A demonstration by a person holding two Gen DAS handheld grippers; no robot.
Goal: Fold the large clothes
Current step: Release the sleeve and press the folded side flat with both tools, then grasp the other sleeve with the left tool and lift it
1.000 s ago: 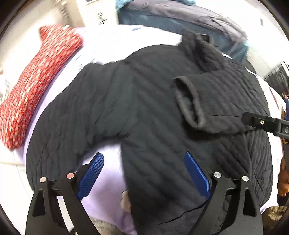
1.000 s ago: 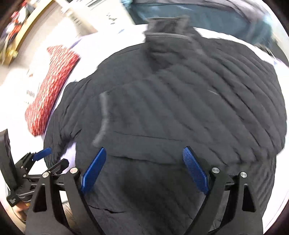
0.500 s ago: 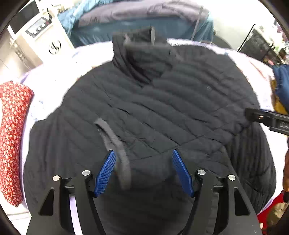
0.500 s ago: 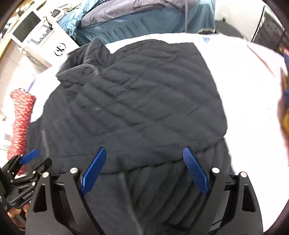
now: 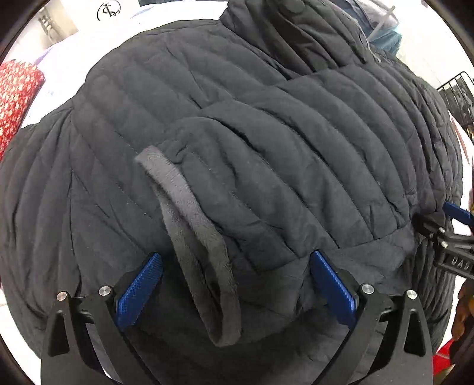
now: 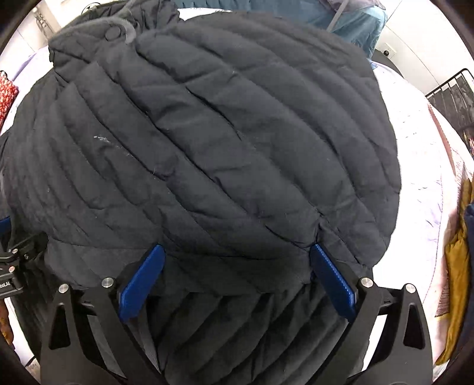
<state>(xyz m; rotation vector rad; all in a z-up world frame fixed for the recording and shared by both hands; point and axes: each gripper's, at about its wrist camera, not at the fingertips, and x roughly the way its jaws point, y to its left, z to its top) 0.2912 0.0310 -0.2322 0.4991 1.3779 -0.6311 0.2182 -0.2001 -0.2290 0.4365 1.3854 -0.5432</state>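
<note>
White bedding (image 6: 420, 165) is lying under a black quilted jacket (image 5: 266, 133), which is spreading over most of the surface. Behind it, a teal cover (image 6: 349, 20) is showing, with a red patterned cushion (image 5: 14, 94) at the left edge and a mustard garment (image 6: 456, 266) at the right. One sleeve is lying folded across the jacket's body, its grey cuff (image 5: 195, 234) looping between the left gripper (image 5: 235, 284) pads. Both the left gripper and the right gripper (image 6: 235, 281) are pointing down with jaws opening wide, pads (image 6: 142, 284) clamping nothing, quilted fabric lying between them.
</note>
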